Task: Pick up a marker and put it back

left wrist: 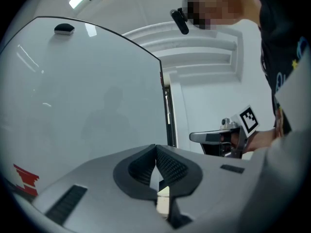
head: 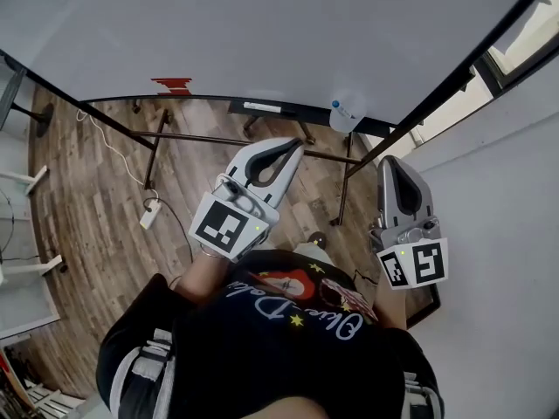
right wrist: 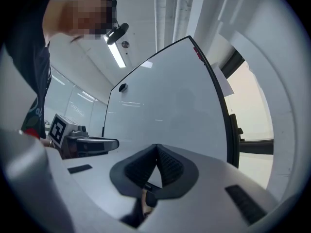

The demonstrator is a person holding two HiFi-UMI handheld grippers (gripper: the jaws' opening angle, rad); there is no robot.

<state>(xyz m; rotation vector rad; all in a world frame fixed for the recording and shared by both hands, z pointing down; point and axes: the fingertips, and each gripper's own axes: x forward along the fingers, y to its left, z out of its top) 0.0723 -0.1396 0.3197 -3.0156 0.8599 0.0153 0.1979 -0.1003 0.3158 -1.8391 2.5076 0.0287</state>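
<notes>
Tongs face the big glossy white whiteboard (head: 262, 33).
Left gripper (head: 291, 145) mid-frame, right gripper (head: 390, 162) at its right: both pinched together, empty.

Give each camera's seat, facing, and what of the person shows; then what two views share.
Head view: on the person's head, facing steeply down at whiteboard and wooden floor; shows dark shirt, left tongs, right tongs.
Left gripper view: on the left tongs, facing the whiteboard along shut jaws; shirt at right.
Right gripper view: on the right tongs, facing the whiteboard along shut jaws; shirt at left.
Shared: each gripper view catches the other tongs; all see the whiteboard.
</notes>
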